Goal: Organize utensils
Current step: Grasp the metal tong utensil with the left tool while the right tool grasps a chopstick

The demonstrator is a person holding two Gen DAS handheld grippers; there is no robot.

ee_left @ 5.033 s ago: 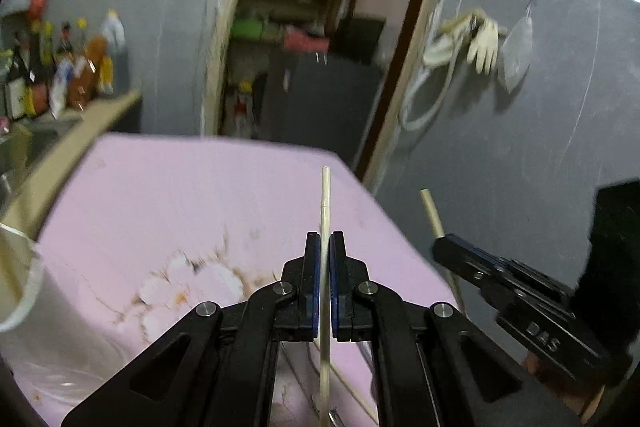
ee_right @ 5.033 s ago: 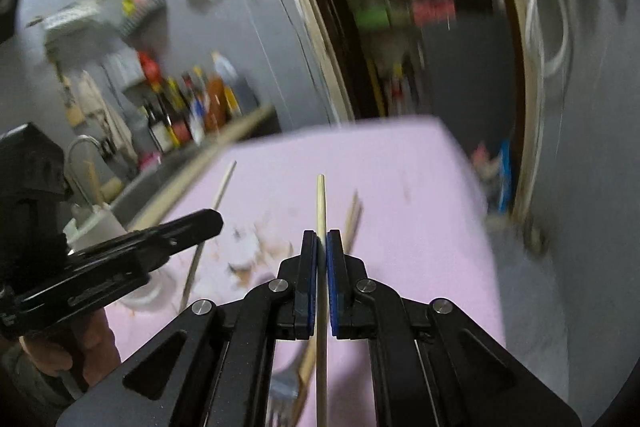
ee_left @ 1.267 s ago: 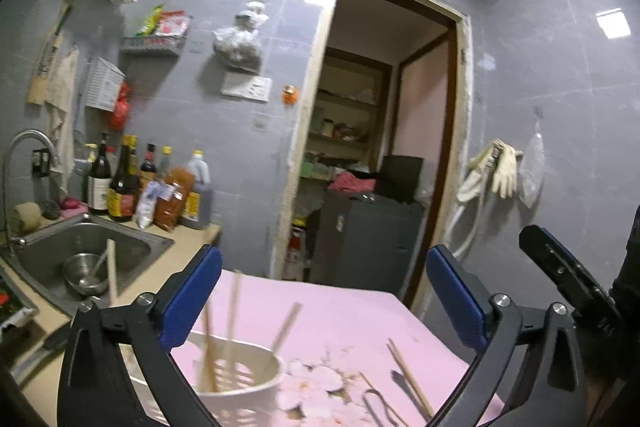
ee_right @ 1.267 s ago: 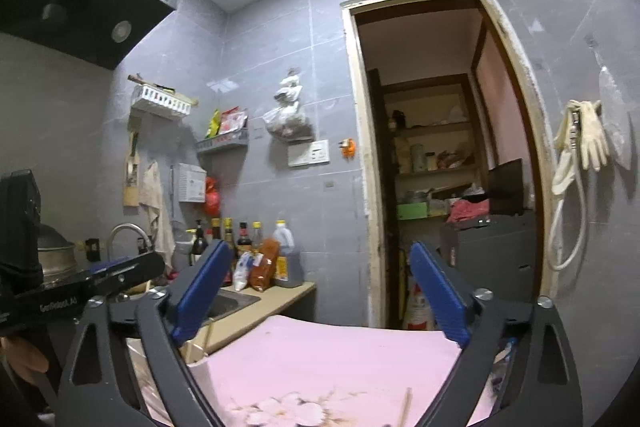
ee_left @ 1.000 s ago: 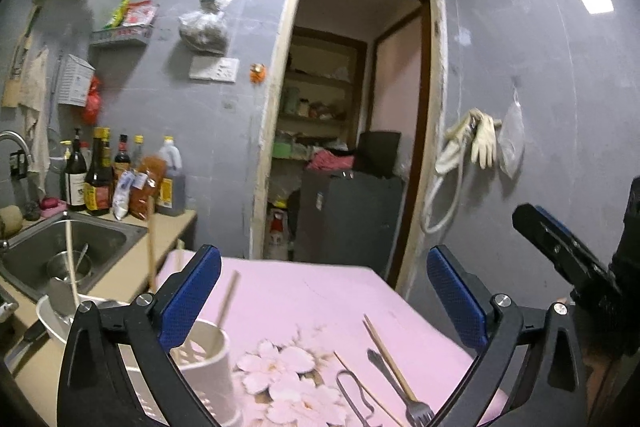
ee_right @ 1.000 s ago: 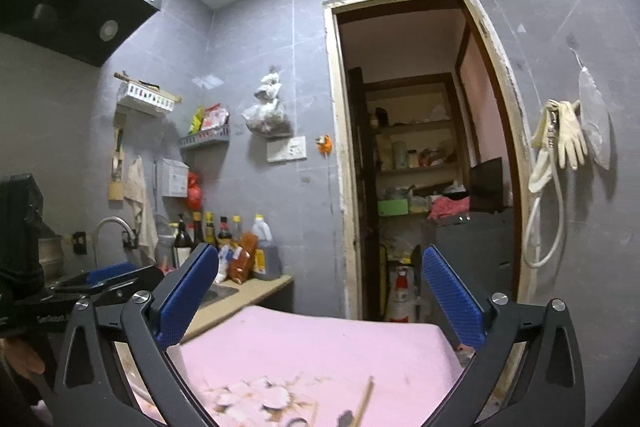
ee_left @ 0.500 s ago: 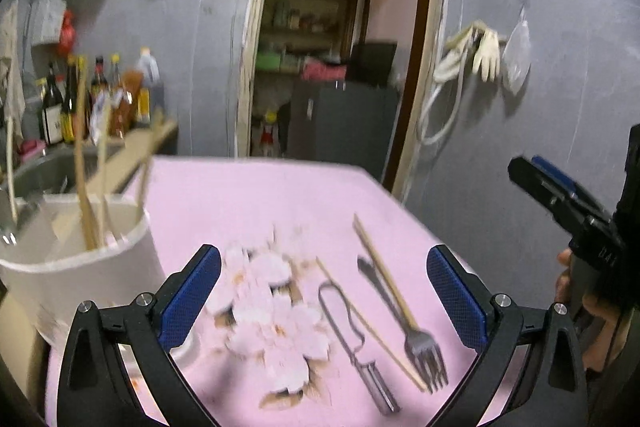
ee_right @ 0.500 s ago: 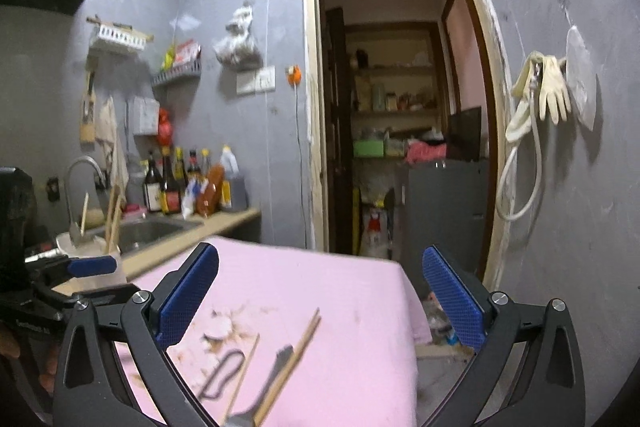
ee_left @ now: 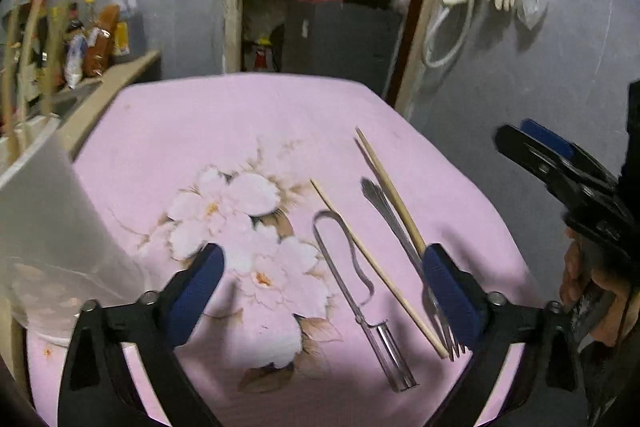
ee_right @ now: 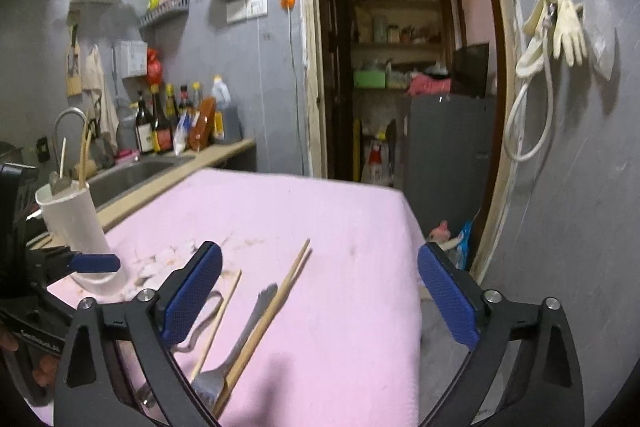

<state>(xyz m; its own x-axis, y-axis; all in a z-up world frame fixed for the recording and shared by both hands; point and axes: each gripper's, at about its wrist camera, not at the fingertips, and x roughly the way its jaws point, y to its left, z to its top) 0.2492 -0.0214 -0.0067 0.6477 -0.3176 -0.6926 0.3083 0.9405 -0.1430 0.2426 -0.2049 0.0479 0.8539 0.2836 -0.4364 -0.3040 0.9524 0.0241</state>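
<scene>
On the pink flowered cloth point(ee_left: 224, 123) lie a metal peeler point(ee_left: 360, 291), a thin chopstick point(ee_left: 376, 267), a fork point(ee_left: 404, 247) and a thicker chopstick pair point(ee_left: 388, 187). My left gripper point(ee_left: 320, 291) is open and empty above the flower print, the peeler and thin chopstick between its fingers. A white utensil cup point(ee_right: 74, 227) holding several chopsticks stands at the left; it also shows in the left wrist view point(ee_left: 48, 211). My right gripper point(ee_right: 320, 291) is open and empty above the fork point(ee_right: 244, 335) and chopsticks point(ee_right: 272, 311). The left gripper's finger point(ee_right: 94, 263) shows there.
A counter with a sink point(ee_right: 136, 171) and several bottles point(ee_right: 176, 119) runs along the left. An open doorway point(ee_right: 400, 67) with a grey cabinet is behind the table. The table's right edge point(ee_right: 416, 267) drops to the floor. The right gripper point(ee_left: 560, 171) shows at the right in the left wrist view.
Both grippers held chopsticks five seconds ago; both are now open and empty. Over the last second both views tilted down toward the cloth and moved closer to the utensils.
</scene>
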